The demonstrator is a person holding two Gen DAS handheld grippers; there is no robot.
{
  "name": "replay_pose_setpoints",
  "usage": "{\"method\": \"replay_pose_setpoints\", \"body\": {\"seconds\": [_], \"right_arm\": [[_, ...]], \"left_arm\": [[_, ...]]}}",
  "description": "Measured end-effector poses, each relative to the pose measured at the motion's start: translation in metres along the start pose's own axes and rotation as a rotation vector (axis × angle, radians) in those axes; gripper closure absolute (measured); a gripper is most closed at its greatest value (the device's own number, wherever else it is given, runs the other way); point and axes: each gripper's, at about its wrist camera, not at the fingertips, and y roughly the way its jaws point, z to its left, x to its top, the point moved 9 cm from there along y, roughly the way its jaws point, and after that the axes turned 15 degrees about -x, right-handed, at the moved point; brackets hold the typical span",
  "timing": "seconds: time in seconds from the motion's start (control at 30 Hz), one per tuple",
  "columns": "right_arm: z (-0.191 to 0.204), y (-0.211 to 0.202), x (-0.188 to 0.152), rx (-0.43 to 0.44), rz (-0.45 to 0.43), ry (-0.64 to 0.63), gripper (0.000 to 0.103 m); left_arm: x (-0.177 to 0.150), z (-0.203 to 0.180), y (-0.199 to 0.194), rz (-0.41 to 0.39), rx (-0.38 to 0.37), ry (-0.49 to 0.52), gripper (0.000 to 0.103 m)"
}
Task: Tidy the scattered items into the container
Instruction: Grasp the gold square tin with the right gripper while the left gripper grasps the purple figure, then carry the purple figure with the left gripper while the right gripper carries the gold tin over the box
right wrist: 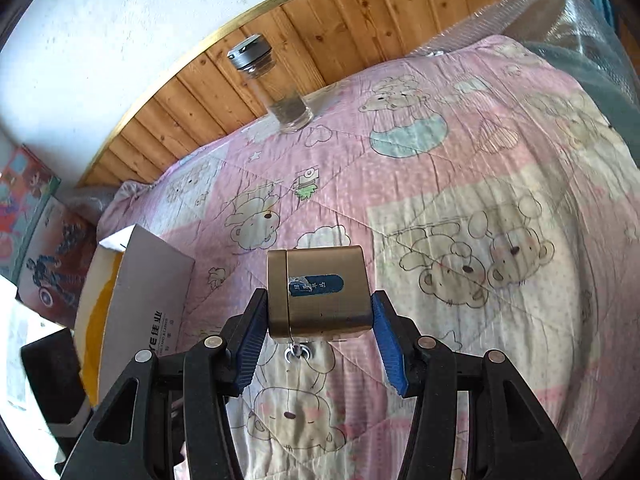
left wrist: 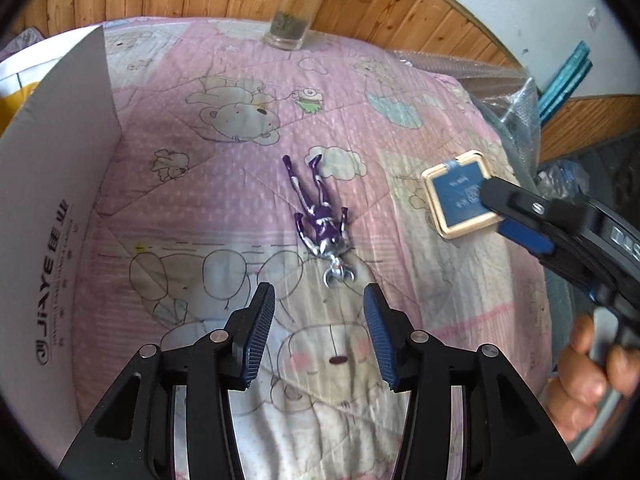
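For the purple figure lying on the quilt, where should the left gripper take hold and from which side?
Probably the torso of the purple figure, its widest, most solid part. It lies flat on the quilt, head toward the left gripper, legs pointing away. Come down from above with the open jaws straddling the chest across its width; the thin, splayed limbs and horned head look likely to slip.

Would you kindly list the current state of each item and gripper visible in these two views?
left gripper: open, empty, above the quilt just short of the figure.
right gripper: shut on the gold tin, held off the quilt.
gold tin: lid closed, clamped between the fingers.
purple figure: lying flat on the quilt, untouched.
glass bottle: upright, capped, dark contents at the bottom.
cardboard box: open, flap raised.
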Motion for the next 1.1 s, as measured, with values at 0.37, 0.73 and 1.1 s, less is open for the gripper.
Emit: {"method": "replay_pose_setpoints", "body": {"seconds": [0.37, 0.73, 1.1], "right_arm": [[-0.001, 0.005, 0.007, 0.072, 0.014, 0.037, 0.050], [0.003, 0.002, 0.008, 0.110, 0.022, 0.053, 0.050], [0.021, 0.005, -0.009, 0.102, 0.037, -0.012, 0.050]], "left_arm": [[0.039, 0.012, 0.070, -0.034, 0.099, 0.013, 0.050], [0.031, 0.007, 0.054, -0.055, 0.100, 0.062, 0.084], [0.004, 0.014, -0.009, -0.095, 0.084, 0.032, 0.086]]}}
